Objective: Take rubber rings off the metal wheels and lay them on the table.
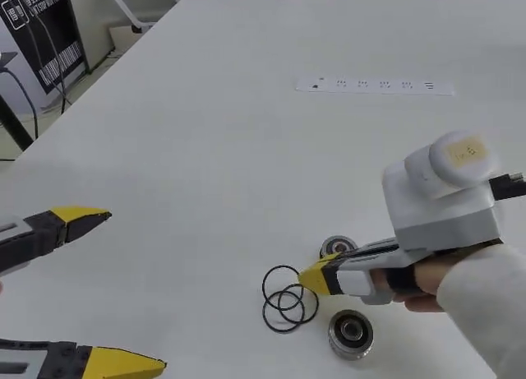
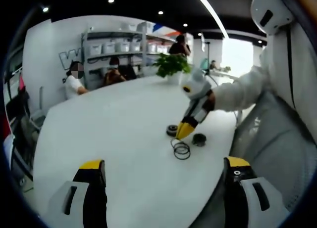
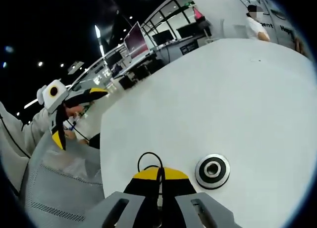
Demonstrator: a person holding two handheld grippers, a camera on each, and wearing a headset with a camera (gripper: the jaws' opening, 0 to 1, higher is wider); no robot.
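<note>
On the white desk (image 1: pixel 205 149), in the head view, the right gripper (image 1: pixel 316 278) comes in from 3 o'clock with its yellow jaws pressed together, their tips touching the 1 o'clock edge of a small heap of black rubber rings (image 1: pixel 288 301) lying flat and overlapping. In the right gripper view (image 3: pixel 159 172) the jaws stand narrow, and the thin loop of one ring (image 3: pixel 148 156) rises from between the tips toward 11 o'clock, so they seem to pinch it, though the grip itself is hard to make out. The far wheel (image 1: pixel 337 247) sits just beside the jaws at 1 o'clock from the tips. The near wheel (image 1: pixel 351 333) lies at 5 o'clock, close to the rings but apart from them. In the right gripper view one wheel (image 3: pixel 212 171) rests flat at 3 o'clock of the jaws. The left gripper (image 1: pixel 115 288) is held well away at 9 o'clock of the rings, its jaws spread wide with nothing between them. In the left gripper view (image 2: pixel 163 164) the rings (image 2: pixel 181 150) lie ahead at 12 o'clock. A power strip (image 1: pixel 374 86) lies farther up the desk.
</note>
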